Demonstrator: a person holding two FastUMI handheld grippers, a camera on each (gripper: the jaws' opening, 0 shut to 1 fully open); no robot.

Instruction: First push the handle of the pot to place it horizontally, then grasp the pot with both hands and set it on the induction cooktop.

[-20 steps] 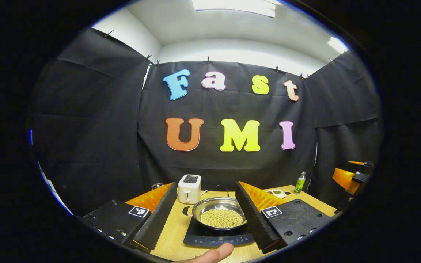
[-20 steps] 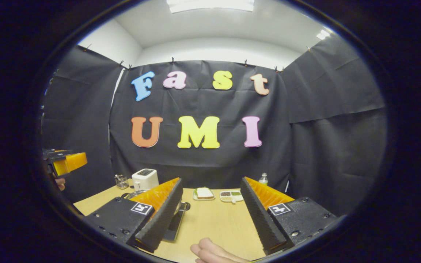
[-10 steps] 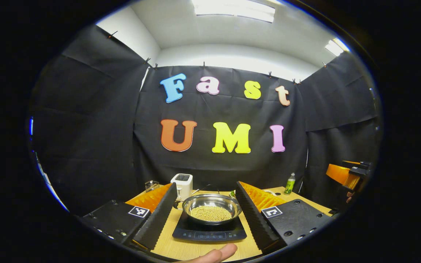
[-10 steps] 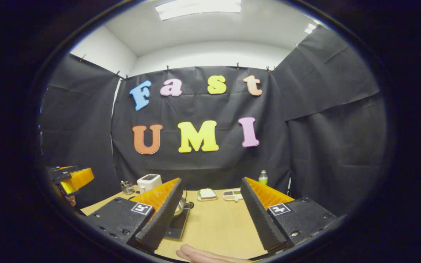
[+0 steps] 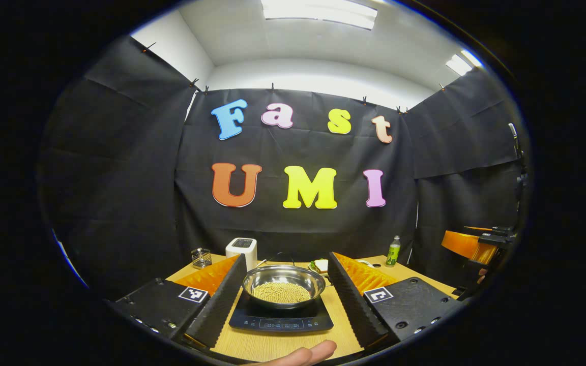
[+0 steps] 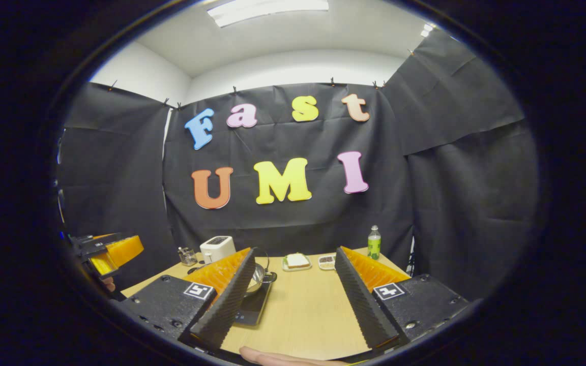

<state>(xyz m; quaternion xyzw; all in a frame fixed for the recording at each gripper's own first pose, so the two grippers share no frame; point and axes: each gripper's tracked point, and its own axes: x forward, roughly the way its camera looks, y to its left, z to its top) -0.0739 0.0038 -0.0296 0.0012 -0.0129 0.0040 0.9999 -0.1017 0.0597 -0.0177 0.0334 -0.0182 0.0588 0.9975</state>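
A steel pot (image 5: 283, 284) holding small tan beads sits on the black induction cooktop (image 5: 281, 319) on the wooden table. My left gripper (image 5: 283, 300) is open, well back from the pot, which shows between its fingers. In the right gripper view the pot (image 6: 258, 277) and cooktop (image 6: 253, 307) peek out beside the left finger, with one pot handle (image 6: 269, 277) showing. My right gripper (image 6: 293, 305) is open over bare table to the right of the cooktop. The right gripper (image 5: 478, 244) also appears at the far right of the left gripper view, and the left gripper (image 6: 107, 250) at the far left of the right gripper view.
A white toaster (image 5: 241, 250) and a small glass jar (image 5: 201, 257) stand at the back left. A green bottle (image 6: 373, 242), a sandwich plate (image 6: 296, 262) and a small dish (image 6: 327, 261) stand at the back. A fingertip (image 5: 305, 353) shows at the bottom edge.
Both grippers have drawn back and up from the pot, which stays on the cooktop. More of the table's back now shows in each view.
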